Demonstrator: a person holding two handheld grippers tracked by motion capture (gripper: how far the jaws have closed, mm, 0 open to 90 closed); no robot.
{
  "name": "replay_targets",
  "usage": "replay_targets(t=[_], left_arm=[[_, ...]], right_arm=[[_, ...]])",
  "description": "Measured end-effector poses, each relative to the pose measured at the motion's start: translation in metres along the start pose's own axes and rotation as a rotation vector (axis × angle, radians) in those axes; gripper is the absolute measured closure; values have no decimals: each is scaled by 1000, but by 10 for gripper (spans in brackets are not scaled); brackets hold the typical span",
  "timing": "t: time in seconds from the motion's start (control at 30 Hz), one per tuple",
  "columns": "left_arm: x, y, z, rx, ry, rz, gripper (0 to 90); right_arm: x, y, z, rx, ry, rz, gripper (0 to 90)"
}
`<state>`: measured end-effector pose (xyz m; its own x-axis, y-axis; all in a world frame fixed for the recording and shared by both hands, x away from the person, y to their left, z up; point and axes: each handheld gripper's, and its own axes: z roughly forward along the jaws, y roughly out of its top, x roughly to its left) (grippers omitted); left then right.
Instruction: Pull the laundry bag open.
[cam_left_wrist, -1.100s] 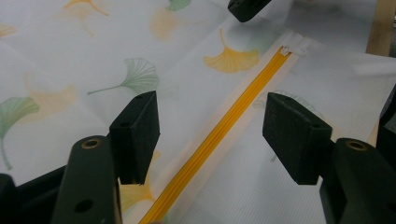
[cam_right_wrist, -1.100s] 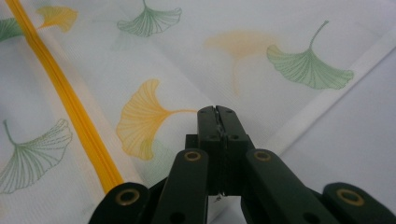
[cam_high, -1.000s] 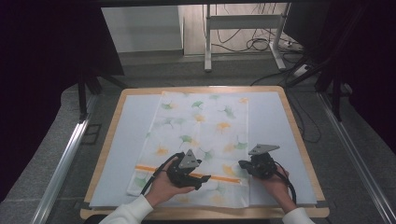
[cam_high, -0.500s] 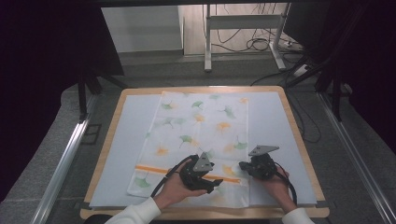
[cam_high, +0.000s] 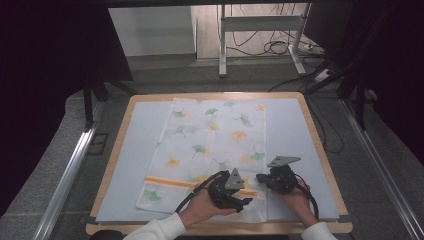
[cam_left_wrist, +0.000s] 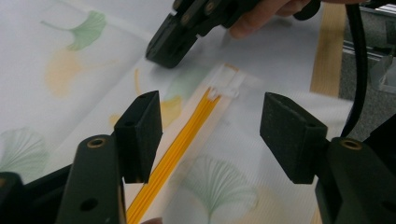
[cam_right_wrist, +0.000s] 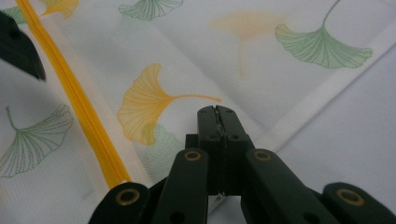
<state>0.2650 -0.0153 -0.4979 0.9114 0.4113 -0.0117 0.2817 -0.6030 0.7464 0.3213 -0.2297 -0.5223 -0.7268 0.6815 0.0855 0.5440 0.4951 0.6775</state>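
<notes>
A white mesh laundry bag (cam_high: 212, 150) with green and yellow ginkgo leaves is lying flat on the pale blue mat (cam_high: 135, 150) of the wooden table (cam_high: 320, 145); it is reaching from the far edge of the mat nearly to the near edge, a little left of the middle. An orange zipper (cam_high: 170, 181) is running across the bag close to its near end.

The left gripper (cam_high: 240, 200) is hovering over the near part of the bag, just beside the right end of the zipper; in the left gripper view its two jaws are standing wide apart and nothing is between them; the zipper (cam_left_wrist: 187, 135) is passing under the gap, and its white end tab (cam_left_wrist: 224, 88) is lying a little beyond the jaws. The person's left hand (cam_high: 205, 207) is holding this gripper from the near side.

The right gripper (cam_high: 262, 179) is resting at the right edge of the bag, near the zipper's right end; in the right gripper view its jaws are pressed together, tip against tip, above the white hem (cam_right_wrist: 327, 91) of the bag (cam_right_wrist: 187, 46); whether a bit of cloth is pinched between them I cannot tell. In the left gripper view the same gripper (cam_left_wrist: 170, 46) is pointing down onto the fabric, just beyond the tab. The right hand (cam_high: 295, 197) is gripping it from the near side; the two grippers are near each other, not touching.
</notes>
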Motion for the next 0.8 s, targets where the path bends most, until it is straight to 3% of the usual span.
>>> replay_targets(t=[0.13,0.33,0.43,0.7,0.8], left_arm=[[-5,8,9,14,-4,25,432],[-6,10,18,25,-4,23,492],[-10,11,24,44,-12,43,569],[-14,12,40,68,-5,40,561],[-16,13,45,84,20,43,529]], right_arm=[[-2,-1,-1,-3,11,8,885],[-2,-1,-1,-5,11,8,885],[-1,-1,0,-3,8,3,885],[-1,-1,0,-5,7,3,885],[-2,-1,0,-5,12,4,885]])
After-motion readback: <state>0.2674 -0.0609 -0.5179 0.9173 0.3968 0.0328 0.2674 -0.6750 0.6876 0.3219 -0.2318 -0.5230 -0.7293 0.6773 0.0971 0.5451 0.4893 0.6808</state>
